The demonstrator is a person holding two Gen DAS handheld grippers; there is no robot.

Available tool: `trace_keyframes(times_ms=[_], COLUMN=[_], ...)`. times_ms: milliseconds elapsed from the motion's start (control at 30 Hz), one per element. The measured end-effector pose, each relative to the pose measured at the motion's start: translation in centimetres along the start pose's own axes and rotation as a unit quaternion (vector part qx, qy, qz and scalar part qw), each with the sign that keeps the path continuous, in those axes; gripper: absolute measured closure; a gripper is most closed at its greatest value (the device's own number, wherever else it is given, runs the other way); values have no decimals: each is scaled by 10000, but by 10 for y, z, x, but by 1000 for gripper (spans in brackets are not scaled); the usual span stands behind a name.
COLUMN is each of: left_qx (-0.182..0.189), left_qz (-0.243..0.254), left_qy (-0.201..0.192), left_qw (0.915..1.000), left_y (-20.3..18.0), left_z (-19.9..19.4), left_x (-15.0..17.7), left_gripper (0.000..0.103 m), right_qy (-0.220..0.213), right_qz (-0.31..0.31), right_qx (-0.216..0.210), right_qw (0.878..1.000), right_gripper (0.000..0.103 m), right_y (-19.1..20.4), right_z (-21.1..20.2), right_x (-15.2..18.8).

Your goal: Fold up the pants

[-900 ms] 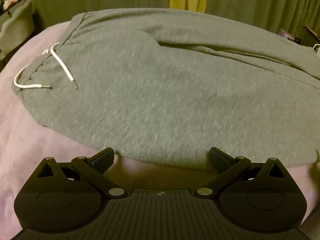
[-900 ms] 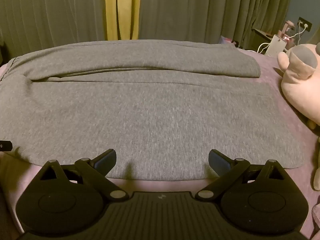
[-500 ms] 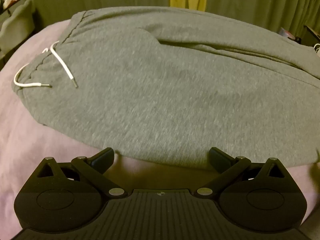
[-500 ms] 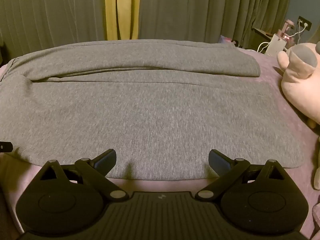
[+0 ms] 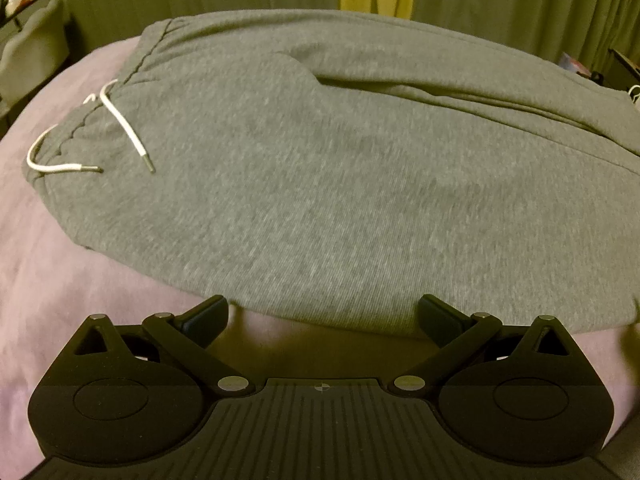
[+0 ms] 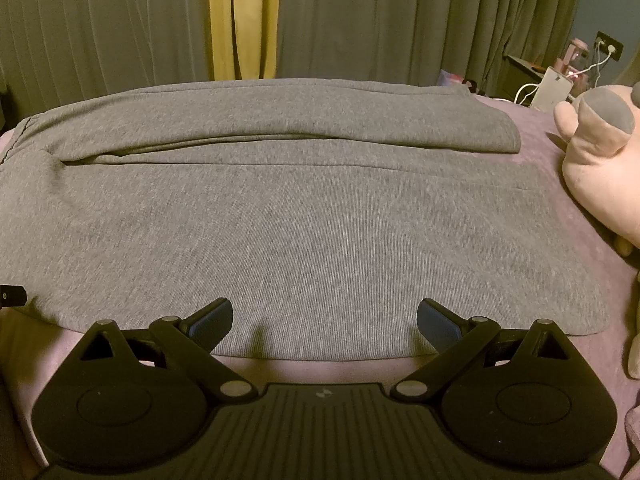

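Observation:
Grey sweatpants (image 5: 340, 168) lie flat on a pink bed, waistband to the left with a white drawstring (image 5: 120, 120), legs running right. In the right wrist view the legs (image 6: 304, 232) lie side by side, the far one ending at a cuff (image 6: 500, 132). My left gripper (image 5: 323, 316) is open and empty at the near edge of the pants by the hip. My right gripper (image 6: 325, 320) is open and empty, its fingertips just over the near leg's edge. A tip of the left gripper (image 6: 12, 295) shows at the right wrist view's left edge.
The pink bedsheet (image 5: 60, 280) surrounds the pants. A pink plush toy (image 6: 600, 160) lies right of the leg ends. Green and yellow curtains (image 6: 360, 20) hang behind the bed. A nightstand with chargers (image 6: 552, 84) stands at the back right.
The left gripper view has shifted very slightly; the pants and both open grippers stay about where they were.

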State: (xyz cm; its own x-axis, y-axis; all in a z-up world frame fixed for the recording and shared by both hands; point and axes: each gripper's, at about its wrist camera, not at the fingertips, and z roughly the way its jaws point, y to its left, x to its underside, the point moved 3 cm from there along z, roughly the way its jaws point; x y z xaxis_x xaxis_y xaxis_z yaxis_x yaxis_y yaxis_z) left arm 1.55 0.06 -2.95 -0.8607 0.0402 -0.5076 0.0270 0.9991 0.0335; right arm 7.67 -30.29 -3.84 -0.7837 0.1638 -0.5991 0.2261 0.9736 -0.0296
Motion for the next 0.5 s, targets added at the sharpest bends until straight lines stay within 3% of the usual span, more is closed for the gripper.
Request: trace_keyframes(times_ms=[500], left_qx=[-18], left_qz=[22], left_qy=[5], left_qw=[10000], left_y=[1], left_z=[1], left_x=[3], left_gripper=[0], right_qy=[0], right_qz=[6], right_qx=[-5], right_qw=[10000], right_gripper=[4], right_y=[0], right_z=[0], right_x=[0])
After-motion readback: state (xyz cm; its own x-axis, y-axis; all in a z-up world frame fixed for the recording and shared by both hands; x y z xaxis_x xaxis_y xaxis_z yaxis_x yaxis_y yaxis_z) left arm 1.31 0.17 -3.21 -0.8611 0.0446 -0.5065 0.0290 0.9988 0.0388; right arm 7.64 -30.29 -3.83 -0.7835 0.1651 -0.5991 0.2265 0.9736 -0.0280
